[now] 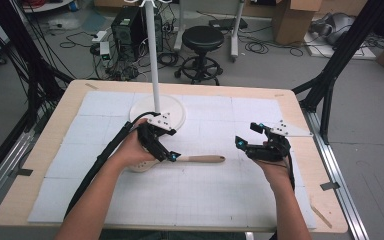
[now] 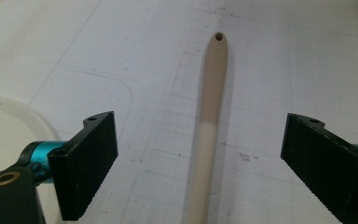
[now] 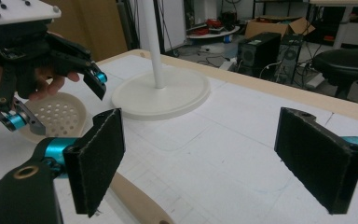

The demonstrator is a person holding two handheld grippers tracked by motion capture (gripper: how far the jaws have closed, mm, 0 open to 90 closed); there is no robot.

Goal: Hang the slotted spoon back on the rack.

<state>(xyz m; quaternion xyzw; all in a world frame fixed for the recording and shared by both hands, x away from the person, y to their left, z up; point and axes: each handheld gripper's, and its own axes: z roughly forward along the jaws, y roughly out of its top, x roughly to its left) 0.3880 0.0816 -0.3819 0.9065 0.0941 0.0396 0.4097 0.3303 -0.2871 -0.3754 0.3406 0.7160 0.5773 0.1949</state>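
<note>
Your workshop fills the upper frame: a black stool [image 1: 203, 39], a computer tower [image 1: 128, 27], cardboard boxes [image 1: 295, 17]. Mid-frame, the wooden surface [image 1: 45, 145] carries a white gridded mat [image 1: 205, 195] and a lamp base [image 1: 175, 111]. At center your left tongs [image 1: 172, 156] straddle the slotted spoon's [image 1: 200, 159] handle, released; right tongs [image 1: 250, 135] hover released, center right.

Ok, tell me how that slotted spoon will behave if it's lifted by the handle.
The spoon looks rigid, so it likely won't flex. Its perforated bowl is wider than the slim handle, so it may tip bowl-down. The handle looks smooth and rounded, so it might twist between the claw pads.
</note>
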